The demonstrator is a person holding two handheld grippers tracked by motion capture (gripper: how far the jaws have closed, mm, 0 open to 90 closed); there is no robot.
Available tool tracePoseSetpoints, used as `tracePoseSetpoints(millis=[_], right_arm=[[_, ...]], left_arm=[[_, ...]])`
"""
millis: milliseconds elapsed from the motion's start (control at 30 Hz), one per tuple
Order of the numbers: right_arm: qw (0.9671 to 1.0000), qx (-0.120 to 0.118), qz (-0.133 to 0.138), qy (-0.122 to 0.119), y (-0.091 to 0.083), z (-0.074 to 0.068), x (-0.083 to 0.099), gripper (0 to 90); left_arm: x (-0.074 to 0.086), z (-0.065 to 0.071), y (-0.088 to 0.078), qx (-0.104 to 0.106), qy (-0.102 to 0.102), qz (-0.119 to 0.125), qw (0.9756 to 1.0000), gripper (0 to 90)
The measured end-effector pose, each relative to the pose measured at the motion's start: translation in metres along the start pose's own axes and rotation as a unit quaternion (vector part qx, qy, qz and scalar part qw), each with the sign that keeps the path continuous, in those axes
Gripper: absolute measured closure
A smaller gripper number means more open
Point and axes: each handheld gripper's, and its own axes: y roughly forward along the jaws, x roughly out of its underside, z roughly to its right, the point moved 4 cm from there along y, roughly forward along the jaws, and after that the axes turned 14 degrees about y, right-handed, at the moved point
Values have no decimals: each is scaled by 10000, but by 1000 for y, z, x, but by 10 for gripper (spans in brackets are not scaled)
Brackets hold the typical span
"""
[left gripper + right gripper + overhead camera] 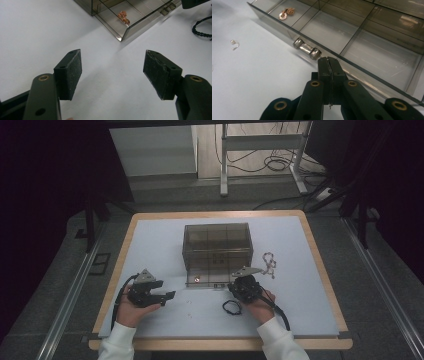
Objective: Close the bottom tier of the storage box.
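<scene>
I took the smoked-plastic drawer box [217,246] as my landmark; it stood toward the far middle of the white table [155,245], its bottom drawer [212,280] pulled out toward me. In that drawer's front-left compartment lay a rose-gold trinket [285,13] — the other compartments I could see were bare. My right gripper [328,65] sat just in front of the drawer's front wall, jaws clenched together on nothing, their tips right beside the small metal pull [307,48] but, as far as I could tell, not gripping it. My left gripper [112,72] rested well to the left of the box and nearer me, jaws spread wide apart over bare table. A black cord loop [231,307] lay in front of the drawer, close by my right hand [260,307]. A beaded chain [270,263] lay just right of the box. A tiny gold earring [234,44] sat on the table left of the drawer front — apart from it.
</scene>
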Motion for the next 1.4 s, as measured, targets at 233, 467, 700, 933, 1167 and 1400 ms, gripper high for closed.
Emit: tracePoseSetpoints(millis=[233, 467, 700, 933, 1167, 1400], right_arm=[[10000, 15, -5, 61, 3, 2, -1, 900], [9999, 28, -47, 89, 6, 1, 0, 900], [9999, 54, -33, 115, 9, 2, -1, 900], [9998, 50, -19, 200, 12, 4, -4, 900], [9998, 79, -50, 195, 16, 4, -6, 900], [9997, 75, -63, 219, 19, 4, -9, 900]], left_arm=[[0, 1, 1, 8, -3, -12, 10000, 315], [1, 0, 1, 4, 11, -11, 10000, 316], [2, -1, 1, -12, 1, -19, 10000, 318], [2, -1, 1, -29, -13, -7, 10000, 315], [3, -2, 2, -22, -32, -30, 10000, 313], [4, -2, 2, -21, -46, -31, 10000, 312]])
